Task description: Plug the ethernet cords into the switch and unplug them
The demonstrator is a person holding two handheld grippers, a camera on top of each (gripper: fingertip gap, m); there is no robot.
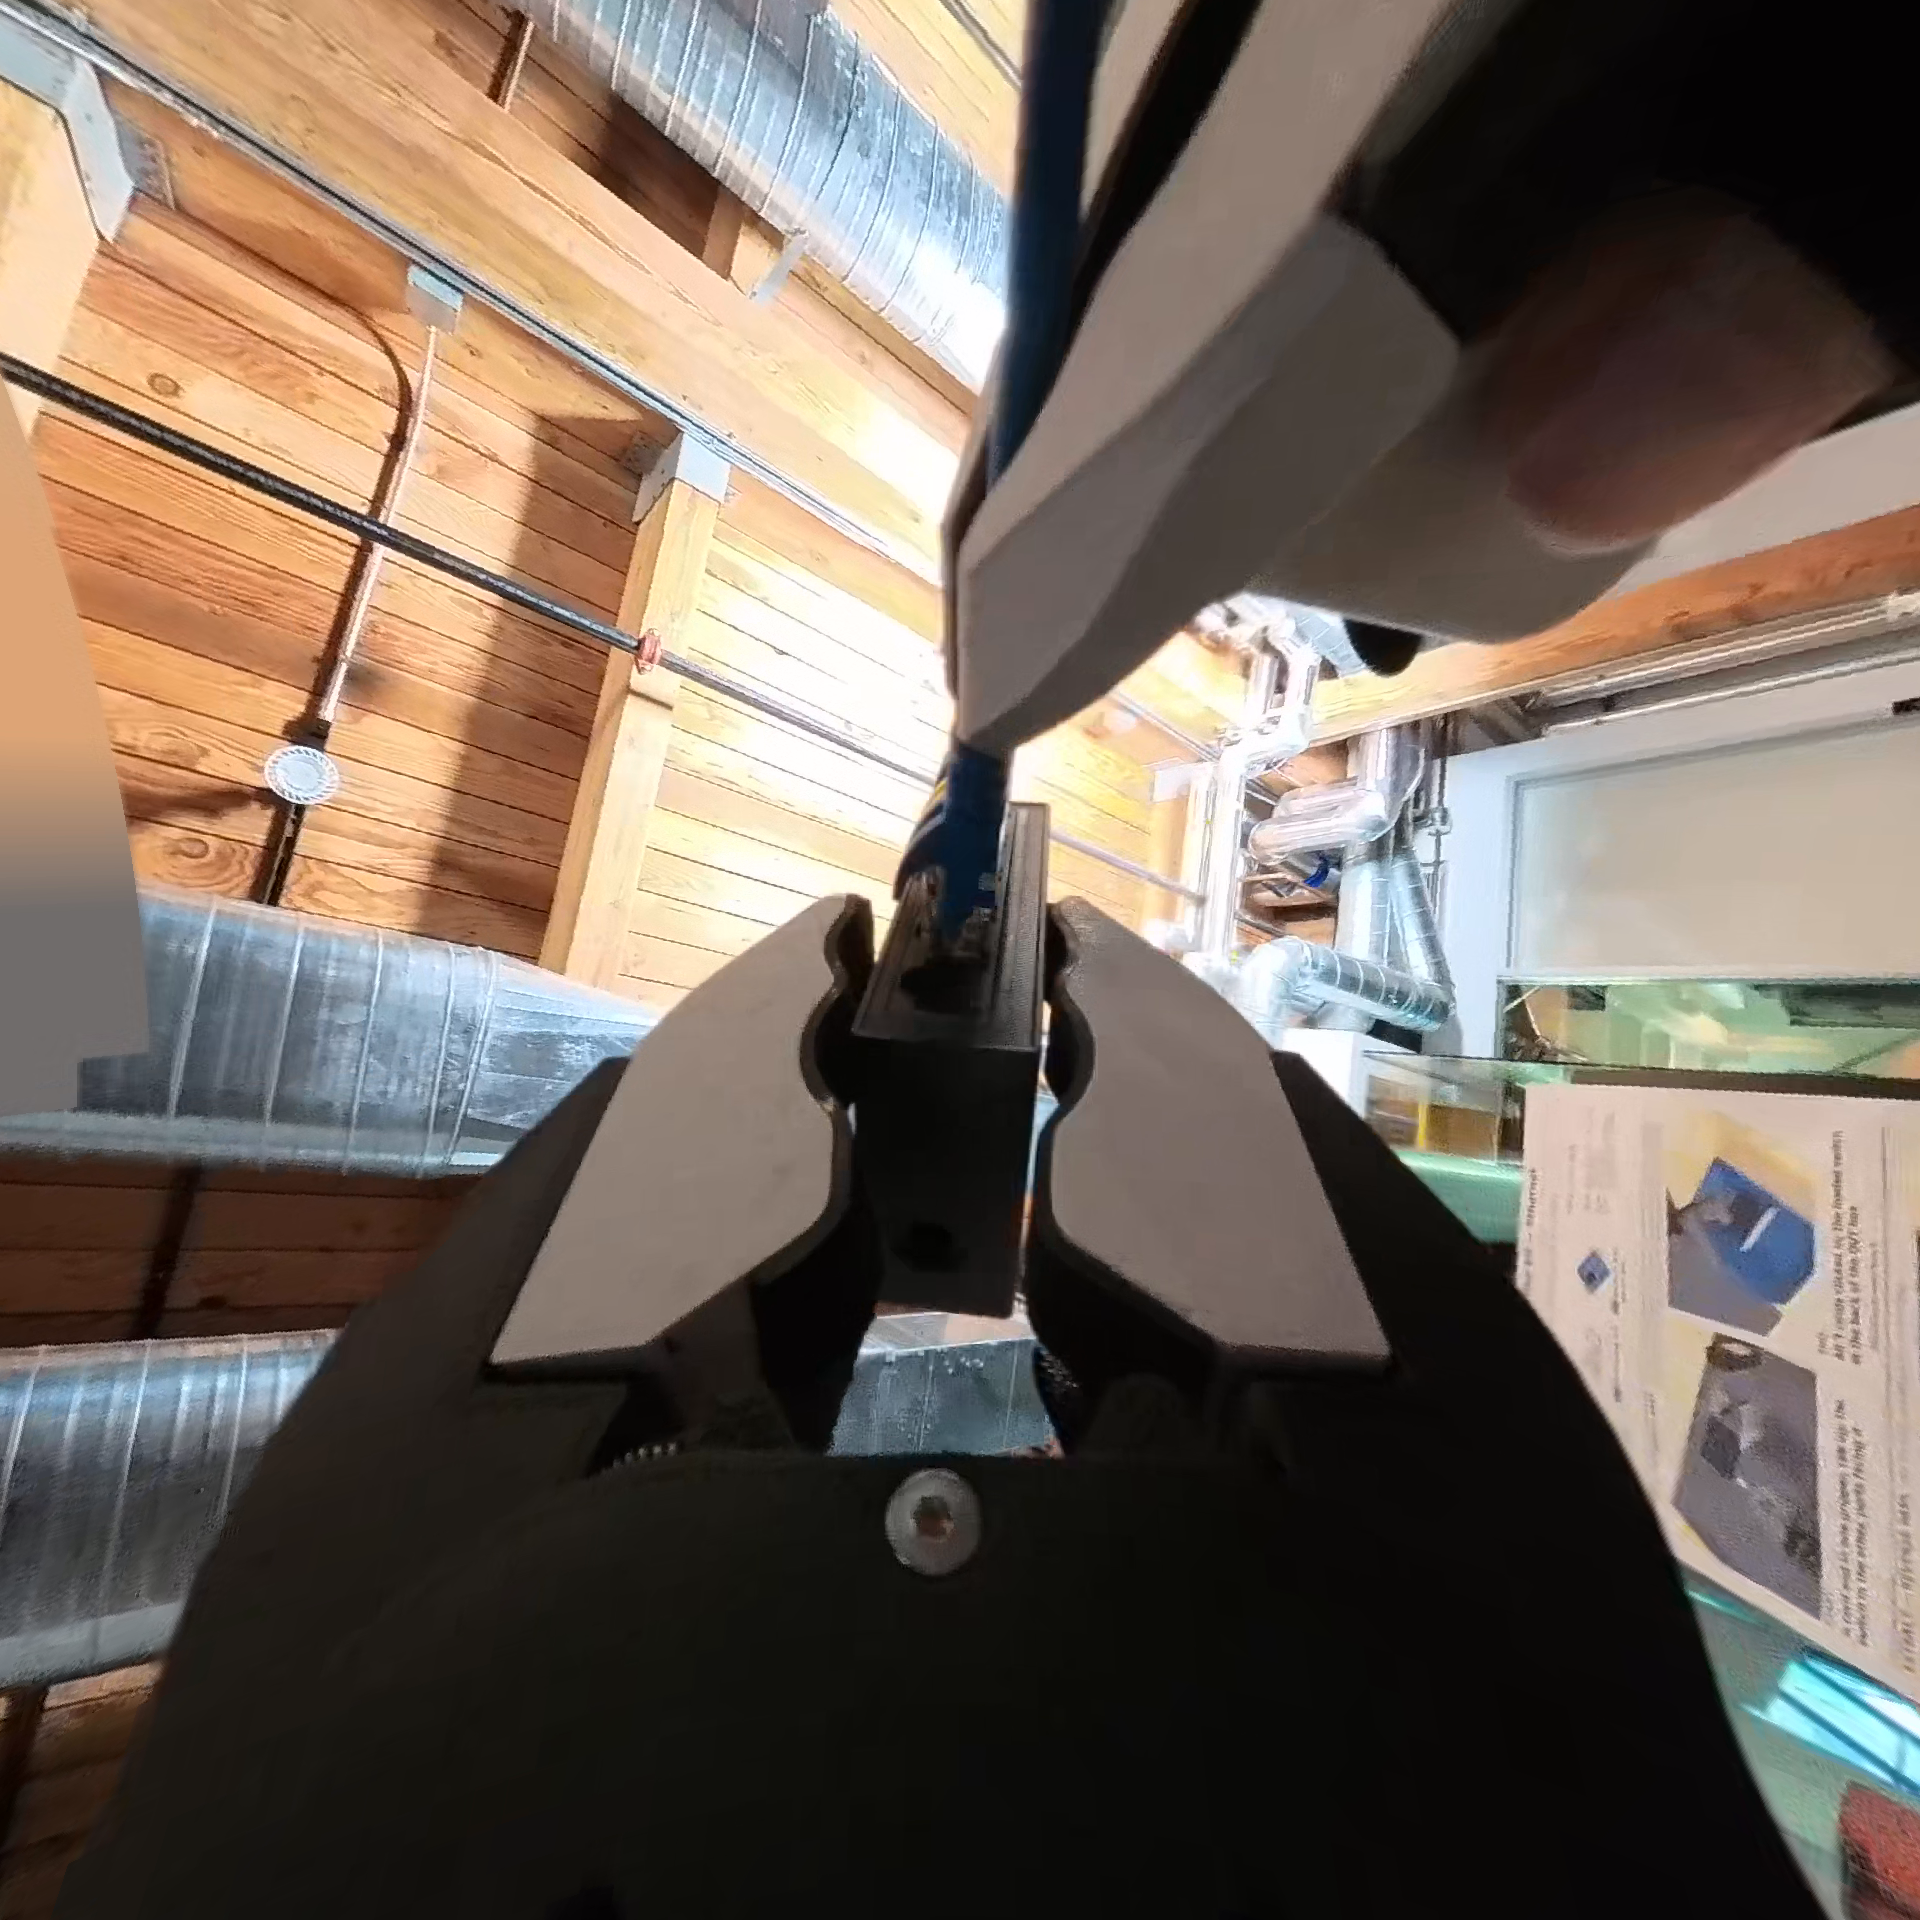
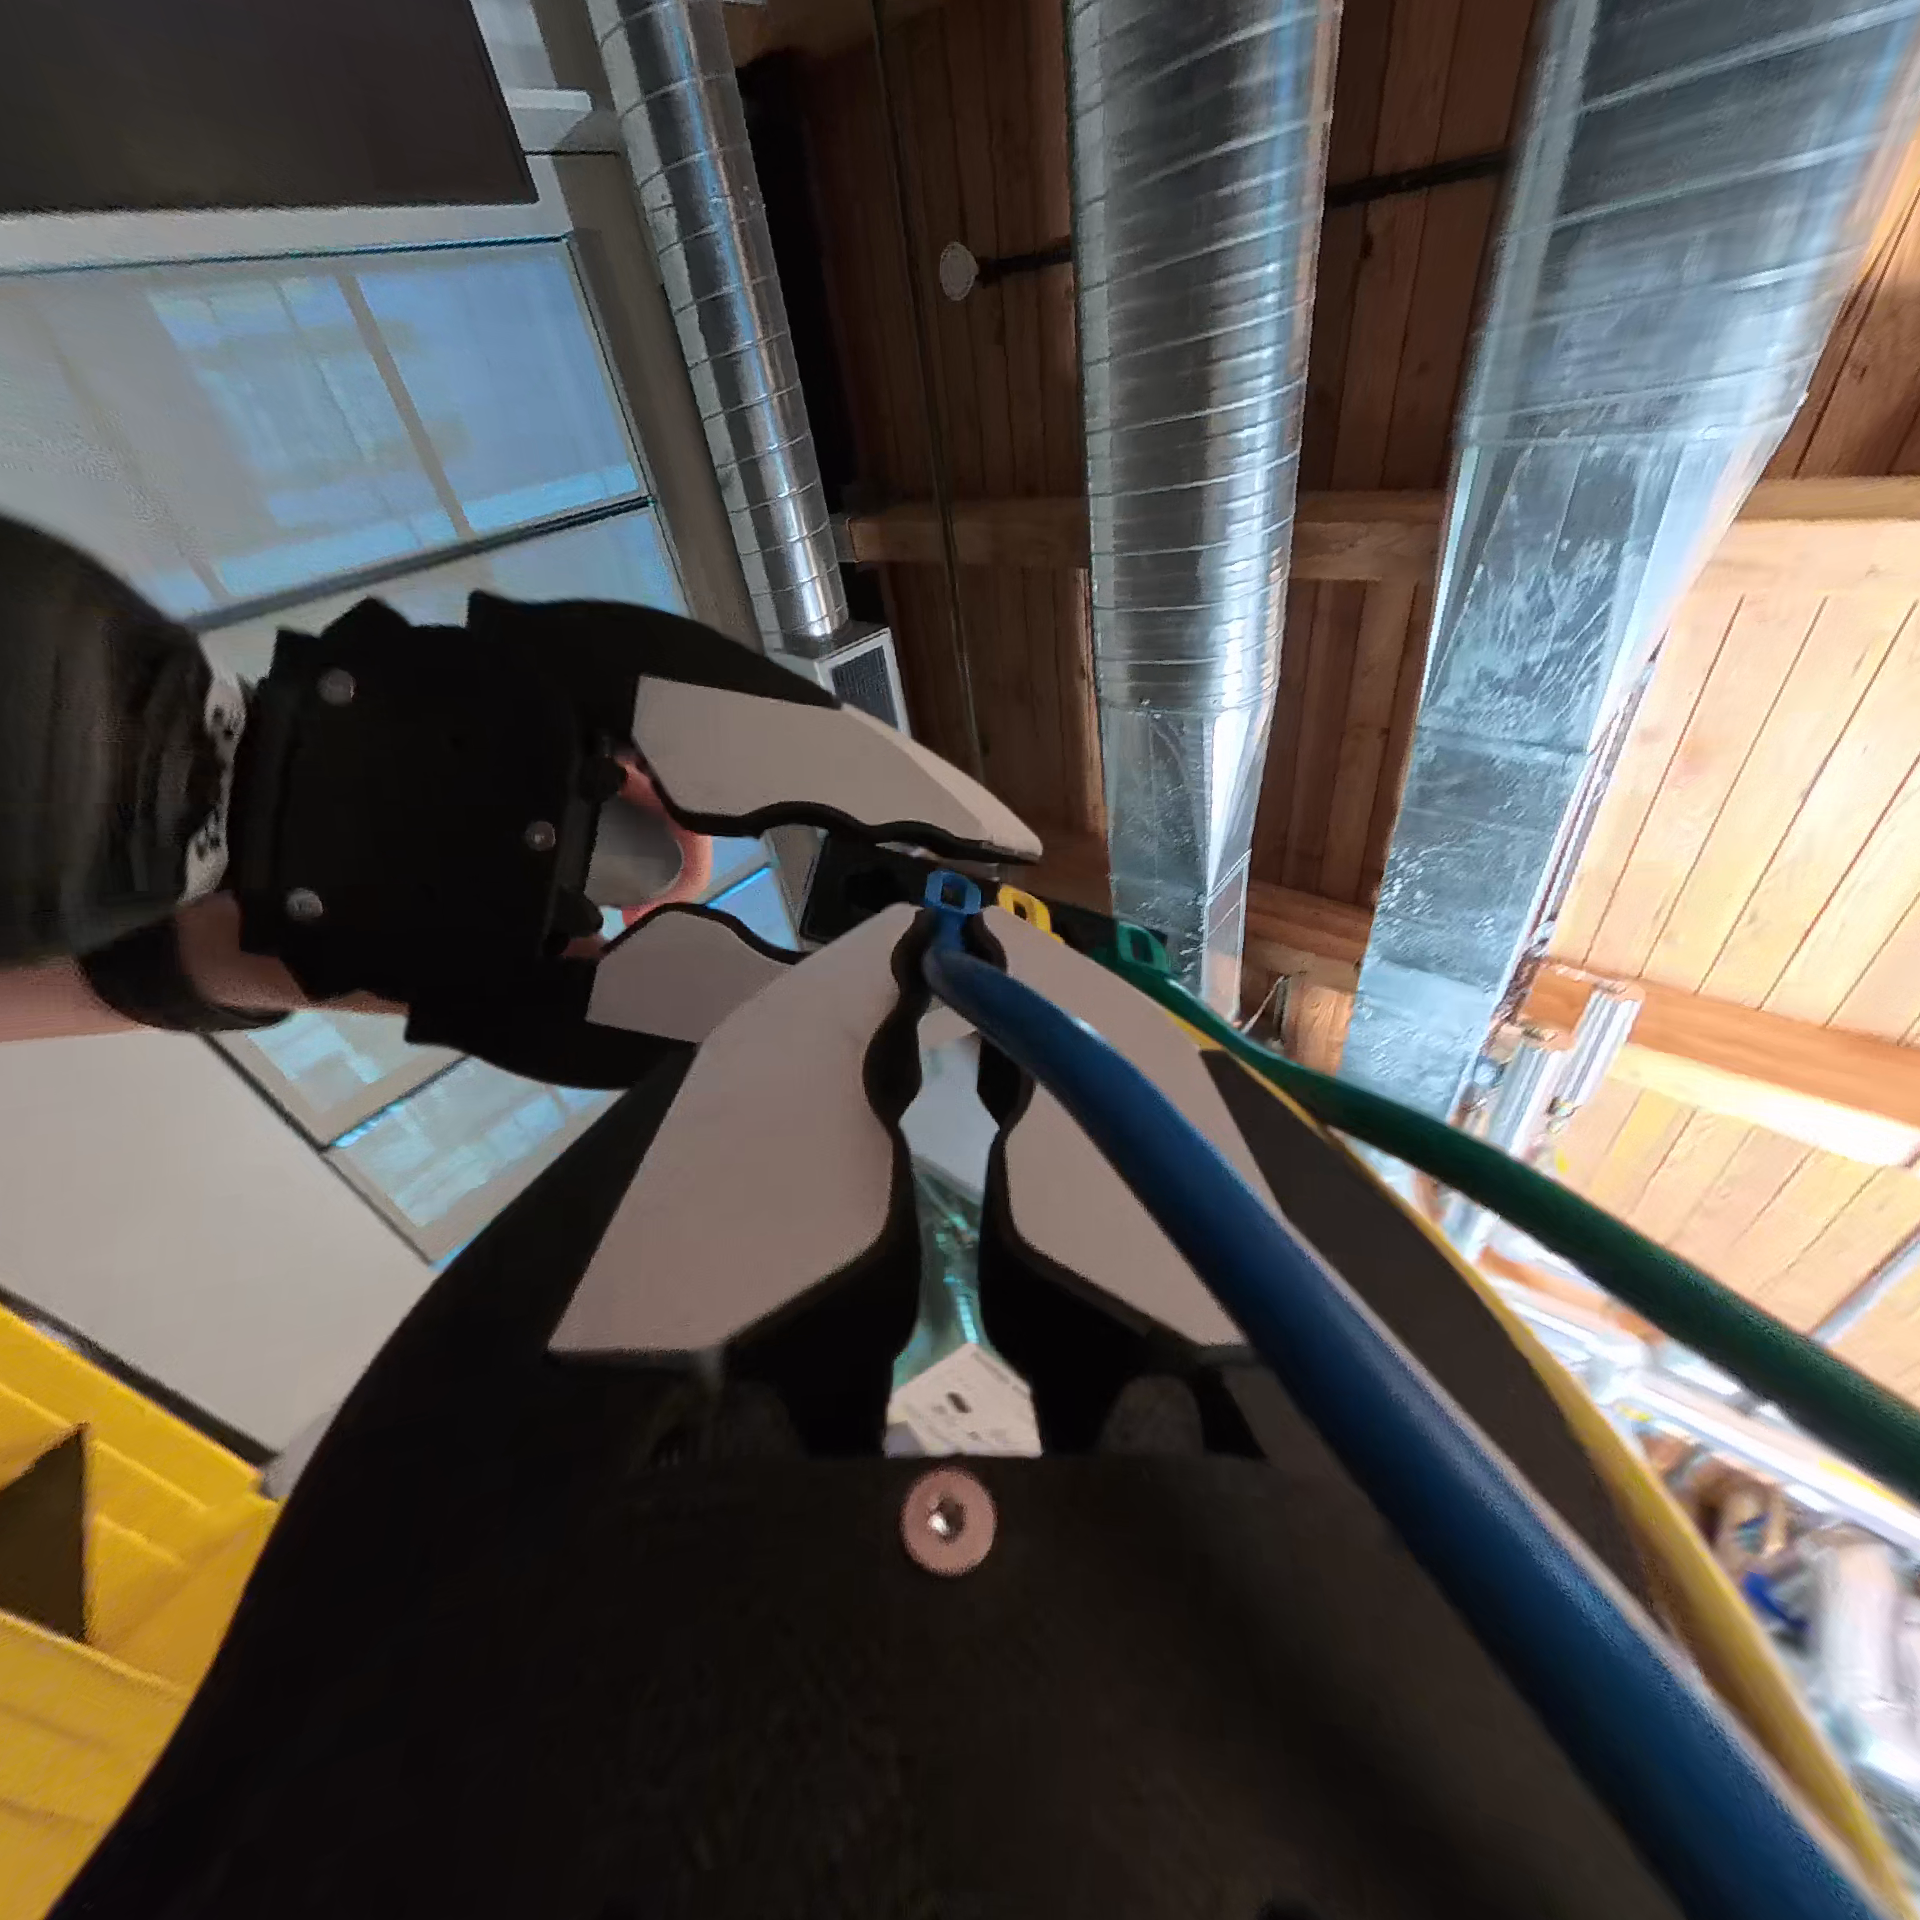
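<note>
My left gripper is shut on the black switch and holds it up in the air, ports facing away. My right gripper is shut on the blue ethernet cord just behind its plug, which sits at a port of the switch. A yellow cord and a green cord sit in ports beside it. In the left wrist view the blue plug meets the switch's top edge, under the right gripper's fingers. The left gripper also shows in the right wrist view.
Both views look up at a wooden ceiling with silver ducts. A printed instruction sheet stands at the right of the left wrist view. A yellow bin is at the lower left of the right wrist view. A person's hand holds the left gripper.
</note>
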